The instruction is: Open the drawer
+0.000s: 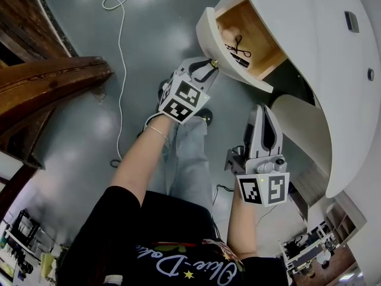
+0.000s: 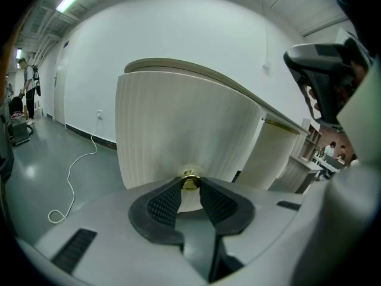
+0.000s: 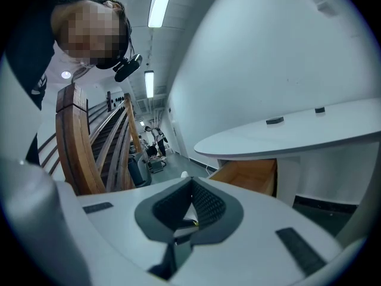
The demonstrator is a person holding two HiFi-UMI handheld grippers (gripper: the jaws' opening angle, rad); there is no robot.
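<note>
My left gripper (image 2: 190,183) pinches the brass knob (image 2: 190,177) to hold the drawer (image 1: 205,30) out, while my right gripper (image 3: 191,185) waits closed and empty.

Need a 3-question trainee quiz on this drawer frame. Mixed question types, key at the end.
1. Multiple choice: what are the left tongs closed on?
A) a white cable
B) the brass knob on the drawer front
C) nothing
2. True or false: the drawer is fully shut.
3. Fill in: the right tongs hold ____.

Key
1. B. The pads sit on either side of the knob.
2. False. The drawer stands pulled out, and the head view shows into it.
3. Nothing. Their tips meet with no object between them, and they sit apart from the drawer.
</note>
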